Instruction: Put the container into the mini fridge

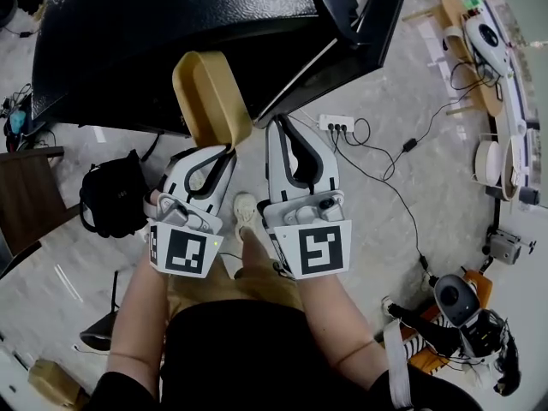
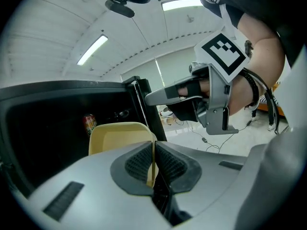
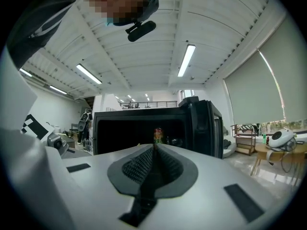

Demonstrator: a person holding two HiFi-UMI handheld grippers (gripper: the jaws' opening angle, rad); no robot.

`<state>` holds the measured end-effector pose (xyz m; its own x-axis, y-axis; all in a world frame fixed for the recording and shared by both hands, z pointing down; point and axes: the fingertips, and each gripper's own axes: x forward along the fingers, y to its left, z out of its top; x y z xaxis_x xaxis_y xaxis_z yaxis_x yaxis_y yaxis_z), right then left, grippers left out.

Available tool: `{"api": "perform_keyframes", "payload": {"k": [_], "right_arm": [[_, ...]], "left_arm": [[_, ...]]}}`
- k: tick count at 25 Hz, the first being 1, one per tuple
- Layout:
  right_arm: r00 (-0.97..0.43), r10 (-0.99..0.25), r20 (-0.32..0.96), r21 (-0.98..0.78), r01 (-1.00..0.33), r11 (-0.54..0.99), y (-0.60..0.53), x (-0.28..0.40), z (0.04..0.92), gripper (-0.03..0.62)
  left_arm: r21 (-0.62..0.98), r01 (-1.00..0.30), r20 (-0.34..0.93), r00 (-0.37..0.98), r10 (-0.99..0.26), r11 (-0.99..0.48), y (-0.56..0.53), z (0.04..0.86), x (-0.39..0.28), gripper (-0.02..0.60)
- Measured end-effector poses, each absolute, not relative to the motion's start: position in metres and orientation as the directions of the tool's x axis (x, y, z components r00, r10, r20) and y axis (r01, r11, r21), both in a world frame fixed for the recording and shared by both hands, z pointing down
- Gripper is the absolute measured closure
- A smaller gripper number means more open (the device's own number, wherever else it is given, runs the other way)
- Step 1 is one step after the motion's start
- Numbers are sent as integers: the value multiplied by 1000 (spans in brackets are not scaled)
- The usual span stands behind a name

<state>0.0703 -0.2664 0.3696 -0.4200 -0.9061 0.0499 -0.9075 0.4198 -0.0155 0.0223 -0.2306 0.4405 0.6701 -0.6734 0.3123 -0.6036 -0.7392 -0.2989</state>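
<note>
A tan, open-topped container point(image 1: 208, 97) hangs in front of the black mini fridge point(image 1: 171, 32), whose door point(image 1: 355, 15) stands open to the right. My left gripper point(image 1: 229, 149) is shut on the container's rim; in the left gripper view the thin wall of the container point(image 2: 120, 135) sits pinched between the pads of the left gripper point(image 2: 153, 146). Beside it, my right gripper point(image 1: 278, 123) is shut with nothing in it. Seen from the right gripper point(image 3: 154, 146), the dark fridge opening point(image 3: 124, 128) lies straight ahead with a red can point(image 3: 158, 134) inside. That can point(image 2: 89, 123) also shows past the container.
A white power strip point(image 1: 336, 125) with trailing cables lies on the floor right of the fridge. A black bag point(image 1: 111, 197) and a dark wooden piece of furniture point(image 1: 26, 199) stand at the left. Round tables point(image 1: 488, 58) and camera gear point(image 1: 458, 302) fill the right side.
</note>
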Motion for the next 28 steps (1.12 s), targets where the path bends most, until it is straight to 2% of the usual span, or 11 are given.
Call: {"api": "perform_keyframes", "payload": {"k": [4,13,28], "right_arm": [[-403,-913,66,-12,-915,404,-272,73,382,548],[-372,-924,91,-22,-928,371,-279,77,392,548],[-366,-923,118,-41,-931,363,-279,69,405,548]], "left_arm": [[-280,-606,338,664,-667,-745,-244,462,18,546],[-342,-475,458,669,-585,-811,-256,499,22,546],[-343,-418,582,608,-540,-841,-278,536,10,546]]}}
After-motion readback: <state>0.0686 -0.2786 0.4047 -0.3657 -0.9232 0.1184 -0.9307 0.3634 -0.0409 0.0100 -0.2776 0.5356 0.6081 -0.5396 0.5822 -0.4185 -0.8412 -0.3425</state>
